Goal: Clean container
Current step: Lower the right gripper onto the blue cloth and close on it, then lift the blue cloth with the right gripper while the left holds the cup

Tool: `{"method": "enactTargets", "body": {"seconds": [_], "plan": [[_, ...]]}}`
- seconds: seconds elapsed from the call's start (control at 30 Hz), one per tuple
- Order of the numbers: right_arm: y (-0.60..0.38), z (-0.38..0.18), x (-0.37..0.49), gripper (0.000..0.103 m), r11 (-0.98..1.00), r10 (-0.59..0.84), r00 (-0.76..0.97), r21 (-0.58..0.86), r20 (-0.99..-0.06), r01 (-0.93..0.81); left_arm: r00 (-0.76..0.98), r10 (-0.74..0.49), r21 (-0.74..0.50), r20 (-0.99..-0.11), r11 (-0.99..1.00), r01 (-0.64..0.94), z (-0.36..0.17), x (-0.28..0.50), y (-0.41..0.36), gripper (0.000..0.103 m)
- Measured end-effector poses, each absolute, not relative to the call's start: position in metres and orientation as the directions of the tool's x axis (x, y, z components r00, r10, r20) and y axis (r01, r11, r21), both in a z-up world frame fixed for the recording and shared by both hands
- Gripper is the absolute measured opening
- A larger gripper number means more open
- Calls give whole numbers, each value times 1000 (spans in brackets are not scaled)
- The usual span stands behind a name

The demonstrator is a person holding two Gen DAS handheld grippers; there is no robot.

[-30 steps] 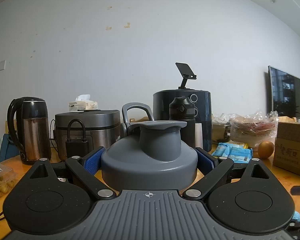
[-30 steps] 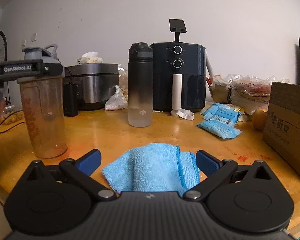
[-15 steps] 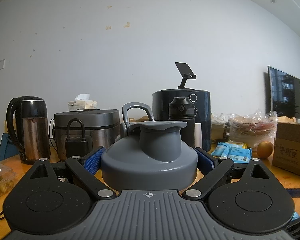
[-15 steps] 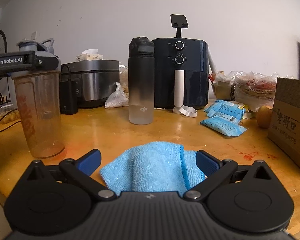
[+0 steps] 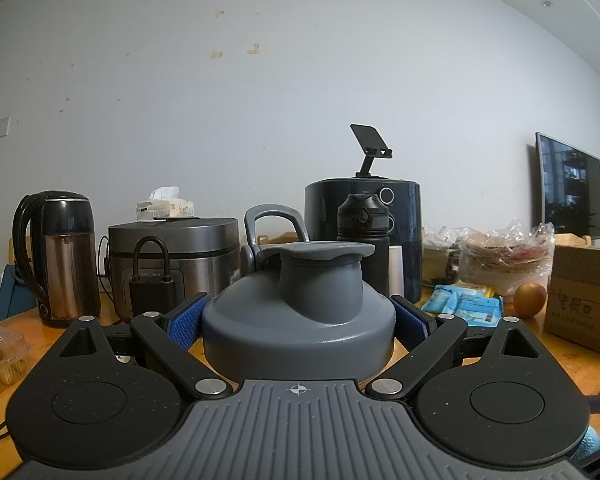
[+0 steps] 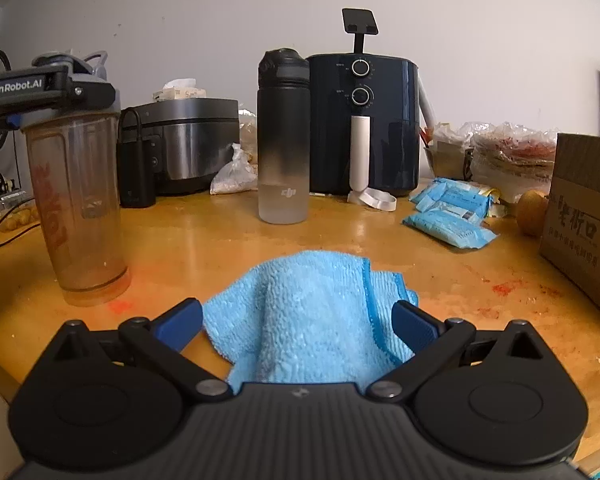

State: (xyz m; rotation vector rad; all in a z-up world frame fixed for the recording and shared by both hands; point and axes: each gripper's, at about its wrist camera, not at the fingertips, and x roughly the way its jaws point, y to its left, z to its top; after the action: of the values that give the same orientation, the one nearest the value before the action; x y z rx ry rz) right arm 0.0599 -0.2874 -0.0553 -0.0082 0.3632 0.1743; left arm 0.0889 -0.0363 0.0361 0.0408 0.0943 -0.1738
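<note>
Gripping shaker lid [image 5: 298, 320], left gripper [image 5: 298, 322] steadies shaker bottle [image 6: 78, 208] at table's [image 6: 220, 248] 9 o'clock. Right gripper [image 6: 298, 320] clenched on blue cloth [image 6: 308, 312]. Wipe pending; next: carry cloth toward 10 o'clock, onto bottle wall.

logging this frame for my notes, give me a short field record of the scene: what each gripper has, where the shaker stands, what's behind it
left gripper: shut on shaker bottle lid
right gripper: holds blue cloth
shaker bottle: upright on wooden table, lid on
residue: brownish film inside bottle
behind: black water bottle, air fryer, rice cooker
</note>
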Motion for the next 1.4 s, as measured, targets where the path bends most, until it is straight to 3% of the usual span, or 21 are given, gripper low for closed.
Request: {"method": "enactTargets", "body": {"seconds": [0.3,0.37,0.47,0.53,0.57,0.6,0.7,1.4], "plan": [[-287,-60,59,103,985,165,914,20,-370,-170,981,-167,32,-97,985,171,37,88,-39,95],[-287,-62,59,98,985,165,913,20,-373,-170,981,-167,32,-97,985,171,37,88,-39,95],[-287,-63,59,76,985,164,911,19,-378,-169,981,-167,31,-97,985,171,37,88,-39,95],[-287,-64,58,48,985,164,910,18,-381,-170,981,-168,31,-96,985,172,37,88,-39,95],[-288,-65,58,40,984,169,909,19,-381,-175,981,-168,30,-95,985,172,36,88,-39,95],[-287,-66,58,23,984,172,908,16,-382,-179,981,-168,30,-95,985,172,37,88,-39,95],[-287,-66,58,11,983,172,908,8,-381,-183,982,-167,30,-94,985,170,35,87,-40,95],[-288,-68,59,7,979,194,905,15,-378,-204,981,-168,31,-96,985,172,37,88,-39,95]]}}
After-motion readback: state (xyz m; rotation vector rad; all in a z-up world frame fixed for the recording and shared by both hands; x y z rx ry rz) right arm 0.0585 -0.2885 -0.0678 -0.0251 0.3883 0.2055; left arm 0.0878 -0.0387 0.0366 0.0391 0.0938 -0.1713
